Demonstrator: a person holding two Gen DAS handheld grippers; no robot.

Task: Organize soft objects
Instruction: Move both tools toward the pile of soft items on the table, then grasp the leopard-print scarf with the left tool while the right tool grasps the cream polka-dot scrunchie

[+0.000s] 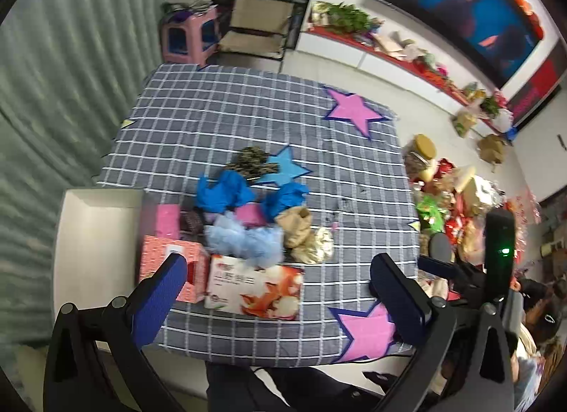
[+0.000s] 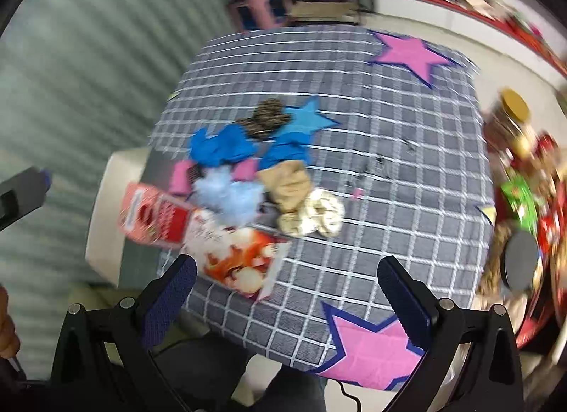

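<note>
Blue-padded, both the left tool (image 1: 278, 268) and right tool (image 2: 287, 272) hang spread apart, empty, above the counter's near edge. Best to take the fluffy pale-blue mesh puff (image 1: 244, 240) from the top, pinching deep so it cannot slip.

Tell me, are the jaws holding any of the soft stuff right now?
No. The left gripper and right gripper both have their jaws wide open with nothing between them, above the pile of soft things on the table.

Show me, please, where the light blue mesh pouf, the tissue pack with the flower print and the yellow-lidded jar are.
light blue mesh pouf (image 1: 244, 238), left wrist view, middle of its ruffles
tissue pack (image 1: 255, 286), left wrist view, printed top face
yellow-lidded jar (image 1: 425, 146), left wrist view, on the lid
</note>
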